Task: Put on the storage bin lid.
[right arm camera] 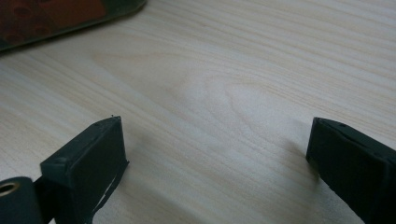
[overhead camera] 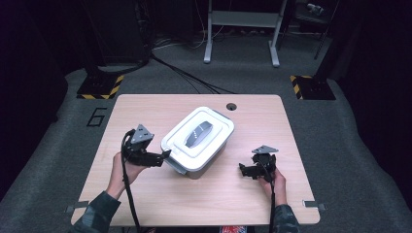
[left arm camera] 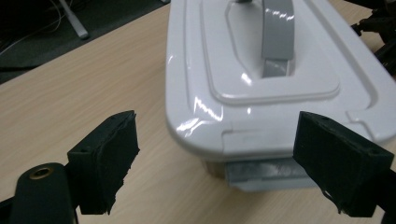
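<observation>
I have the white box (overhead camera: pixel 198 141) sitting near the middle of the wooden table (overhead camera: pixel 252 116), turned at an angle, with its white lid (left arm camera: pixel 261 70) on and the grey handle (overhead camera: pixel 198 133) lying along the top. A grey latch (left arm camera: pixel 261 172) hangs under the lid's edge at the near-left end of the box.

My left gripper (overhead camera: pixel 163 156) is just beside that near-left end, pointing right at it. Its jaws stand apart; in the left gripper view the latch end of the box sits between and just beyond the two black pads (left arm camera: pixel 109 161), and neither pad presses on it.

My right gripper (overhead camera: pixel 245 170) is to the right of the box and apart from it, nearer my edge of the table. Its jaws are spread wide too, over bare wood, with nothing between them.
</observation>
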`<state>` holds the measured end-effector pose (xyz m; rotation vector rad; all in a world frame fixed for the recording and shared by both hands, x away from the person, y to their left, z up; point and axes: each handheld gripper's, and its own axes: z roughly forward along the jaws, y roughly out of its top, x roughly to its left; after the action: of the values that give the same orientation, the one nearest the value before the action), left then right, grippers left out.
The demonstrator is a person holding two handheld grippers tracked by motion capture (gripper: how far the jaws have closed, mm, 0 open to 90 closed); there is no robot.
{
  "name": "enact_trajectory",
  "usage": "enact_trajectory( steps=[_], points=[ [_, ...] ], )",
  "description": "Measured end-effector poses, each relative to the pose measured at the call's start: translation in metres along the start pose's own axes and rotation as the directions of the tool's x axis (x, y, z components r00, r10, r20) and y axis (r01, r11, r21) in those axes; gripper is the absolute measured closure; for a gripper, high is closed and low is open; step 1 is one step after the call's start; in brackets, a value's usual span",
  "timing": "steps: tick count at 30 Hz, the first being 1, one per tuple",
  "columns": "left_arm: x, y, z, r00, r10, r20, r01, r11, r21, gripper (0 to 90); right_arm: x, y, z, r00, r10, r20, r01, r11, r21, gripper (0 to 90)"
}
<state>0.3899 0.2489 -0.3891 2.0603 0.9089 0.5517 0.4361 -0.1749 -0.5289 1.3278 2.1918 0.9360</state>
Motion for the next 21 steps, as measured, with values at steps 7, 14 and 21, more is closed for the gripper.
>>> enact_trajectory(
  steps=[7, 14, 21],
  points=[
    [0.007, -0.035, -0.006, 0.9988, -0.036, -0.032, 0.037, 0.9988, 0.031, 11.3, 0.0, 0.0, 0.0, 1.0, 0.003, 0.0, -0.003, 1.0, 0.001, 3.9],
    [0.01, -0.075, -0.002, 0.9956, -0.083, -0.044, 0.086, 0.993, 0.081, 10.4, 0.001, 0.0, 0.0, 1.0, 0.009, 0.002, -0.009, 1.0, 0.003, 3.9],
    [0.008, -0.117, 0.014, 0.9939, -0.09, -0.063, 0.1, 0.9807, 0.168, 9.5, 0.001, 0.0, 0.0, 1.0, 0.009, 0.002, -0.009, 1.0, 0.003, 3.9]
  ],
)
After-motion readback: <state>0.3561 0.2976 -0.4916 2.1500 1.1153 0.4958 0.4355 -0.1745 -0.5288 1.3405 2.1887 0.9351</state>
